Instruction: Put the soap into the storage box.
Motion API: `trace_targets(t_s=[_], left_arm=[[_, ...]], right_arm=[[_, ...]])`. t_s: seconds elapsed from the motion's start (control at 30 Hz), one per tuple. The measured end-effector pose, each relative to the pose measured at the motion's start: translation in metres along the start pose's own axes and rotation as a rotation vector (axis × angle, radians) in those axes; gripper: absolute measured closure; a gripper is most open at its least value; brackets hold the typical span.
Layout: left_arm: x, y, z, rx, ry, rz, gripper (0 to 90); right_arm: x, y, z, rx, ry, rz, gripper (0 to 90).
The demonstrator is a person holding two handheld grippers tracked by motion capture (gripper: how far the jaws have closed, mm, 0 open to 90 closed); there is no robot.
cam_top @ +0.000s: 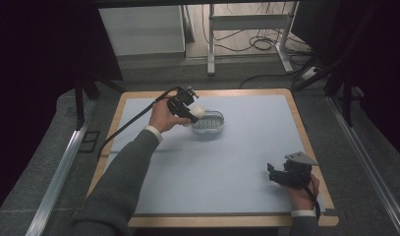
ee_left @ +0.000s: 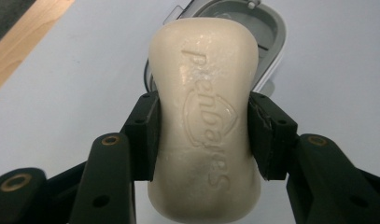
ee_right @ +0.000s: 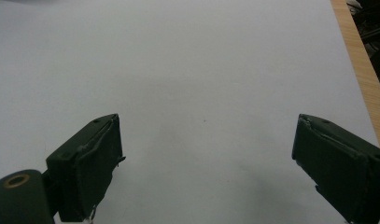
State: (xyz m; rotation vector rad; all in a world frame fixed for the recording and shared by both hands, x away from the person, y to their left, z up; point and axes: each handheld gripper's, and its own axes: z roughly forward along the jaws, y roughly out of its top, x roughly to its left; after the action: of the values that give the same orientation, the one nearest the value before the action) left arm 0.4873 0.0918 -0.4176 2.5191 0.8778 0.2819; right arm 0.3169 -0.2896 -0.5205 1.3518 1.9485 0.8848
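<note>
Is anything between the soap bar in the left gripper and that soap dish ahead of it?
Nothing visible blocks it. The left gripper is shut on the soap bar, held just at the near edge of the soap dish. The part of the dish that shows beyond the bar looks empty, and the mat around it is bare.

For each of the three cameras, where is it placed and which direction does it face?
High view: above the person's side, facing forward and down on the pale blue mat; both forearms show.
Left gripper view: on the left gripper, facing the cream soap bar and grey oval dish, both also in the high view.
Right gripper view: on the open right gripper, facing bare mat.
</note>
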Motion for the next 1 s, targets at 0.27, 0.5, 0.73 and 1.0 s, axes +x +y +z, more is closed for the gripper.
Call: trace_targets(t_s=[0.27,0.5,0.73,1.0], left_arm=[[-0.006,0.015,0.002,-0.001,0.001,0.028,49.7],[-0.009,0.023,0.011,-0.004,-0.028,0.032,49.7],[-0.006,0.026,0.016,-0.004,-0.025,0.034,49.7],[-0.014,0.038,0.021,-0.003,-0.060,0.070,49.7]], right_arm=[[-0.001,0.000,0.000,0.001,-0.003,0.002,8.2],[-0.001,0.000,0.000,0.001,-0.003,0.002,8.2],[-0.002,-0.001,0.001,0.005,-0.007,0.000,8.2],[-0.003,-0.001,0.000,0.005,-0.009,0.000,8.2]])
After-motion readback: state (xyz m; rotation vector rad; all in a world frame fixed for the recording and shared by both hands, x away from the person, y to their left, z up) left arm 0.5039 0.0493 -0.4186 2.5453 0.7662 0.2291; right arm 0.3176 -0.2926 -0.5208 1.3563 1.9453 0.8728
